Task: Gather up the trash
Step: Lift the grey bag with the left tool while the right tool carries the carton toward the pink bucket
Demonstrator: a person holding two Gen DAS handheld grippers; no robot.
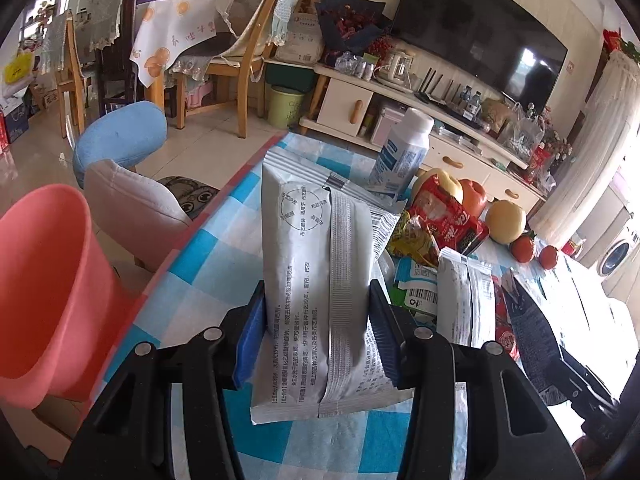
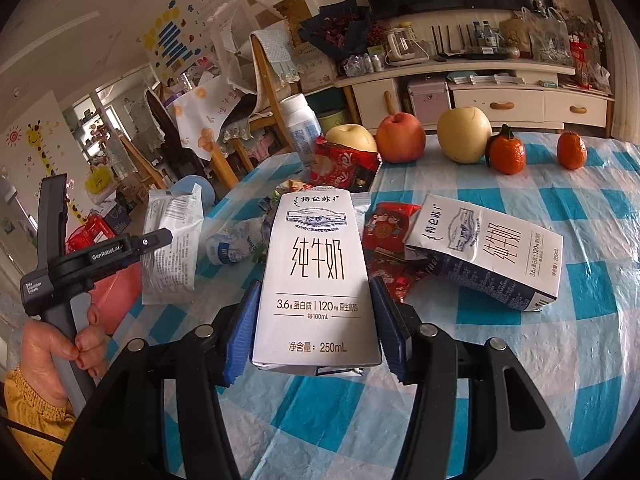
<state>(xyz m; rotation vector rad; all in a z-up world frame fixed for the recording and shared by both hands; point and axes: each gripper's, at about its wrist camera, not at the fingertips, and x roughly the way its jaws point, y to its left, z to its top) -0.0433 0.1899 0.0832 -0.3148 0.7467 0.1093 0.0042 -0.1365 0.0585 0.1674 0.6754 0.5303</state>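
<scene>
My left gripper (image 1: pixel 318 328) is shut on a silver foil packet (image 1: pixel 308 264) and holds it above the checked table; the packet also shows in the right wrist view (image 2: pixel 172 248). A pink bin (image 1: pixel 44 296) stands below the table's left edge. My right gripper (image 2: pixel 314 320) is shut on a white milk carton (image 2: pixel 316 276). A second milk carton (image 2: pixel 488 252) lies on its side to the right. Red wrappers (image 2: pixel 388 240), a red snack bag (image 2: pixel 344 168) and a crushed bottle (image 2: pixel 232 244) lie behind it.
Apples (image 2: pixel 400 138), a pear (image 2: pixel 464 134) and tangerines (image 2: pixel 506 152) line the table's far edge. A white bottle (image 1: pixel 402 152) stands at the far side. Stools (image 1: pixel 120 132) and chairs stand left of the table (image 2: pixel 580 352). A TV cabinet (image 2: pixel 500 96) is behind.
</scene>
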